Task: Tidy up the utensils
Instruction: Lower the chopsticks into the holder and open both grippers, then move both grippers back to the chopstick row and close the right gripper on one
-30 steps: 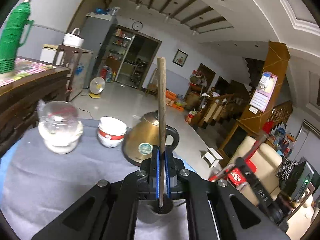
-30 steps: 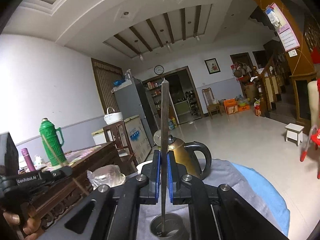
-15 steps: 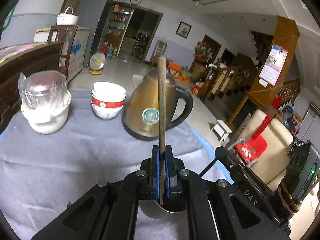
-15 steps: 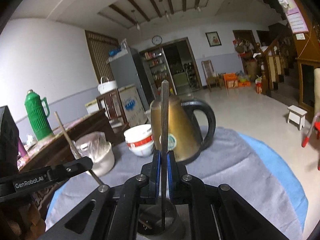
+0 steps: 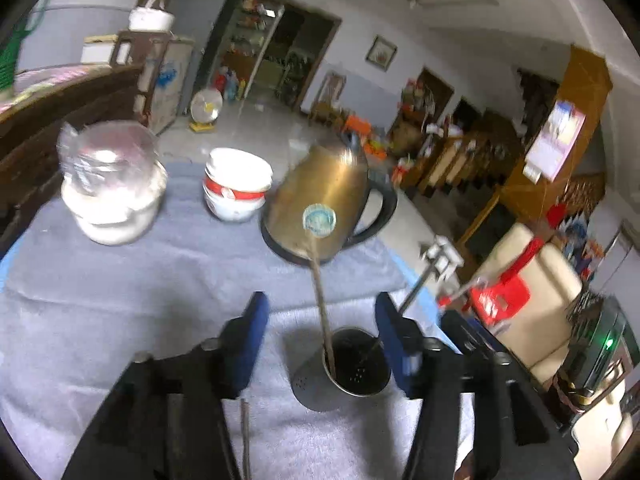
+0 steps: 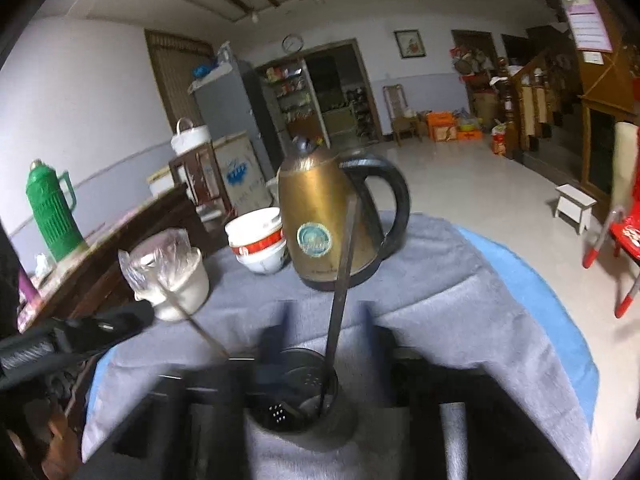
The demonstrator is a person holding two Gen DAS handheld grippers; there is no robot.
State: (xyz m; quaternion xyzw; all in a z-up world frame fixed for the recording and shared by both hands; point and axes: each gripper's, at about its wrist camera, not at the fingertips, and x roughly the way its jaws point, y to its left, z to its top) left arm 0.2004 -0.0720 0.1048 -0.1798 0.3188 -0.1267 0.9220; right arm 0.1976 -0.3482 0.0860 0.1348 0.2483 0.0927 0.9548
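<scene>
Grey cloth (image 5: 120,280) covers the table, with a blue layer showing at its edge in the right wrist view. On it stand a brass-coloured kettle (image 5: 324,204), stacked white bowls with a red band (image 5: 236,188) and a white pot wrapped in plastic (image 5: 112,184).

Left wrist view: the left gripper (image 5: 318,344) has its jaws spread and opening, blue pads clear on both sides. Between them a perforated metal holder (image 5: 352,364) stands on the cloth at about 5 o'clock from the kettle. A brown chopstick (image 5: 320,300) stands in it, leaning toward 12 o'clock, touching neither pad. This view alone shows a thin rod lying on the cloth at 6 o'clock, and the red chair and sofa at 3 o'clock.

Right wrist view: the right gripper (image 6: 326,344) also has its jaws spread and opening. A dark chopstick (image 6: 340,280) stands free between them, its lower end inside the same holder (image 6: 296,412), its top leaning toward 1 o'clock across the kettle (image 6: 320,216). Only this view shows the left gripper from outside, at 9 o'clock, the brown chopstick (image 6: 200,330) slanting past it, and a green flask (image 6: 50,212) at 10 o'clock.
</scene>
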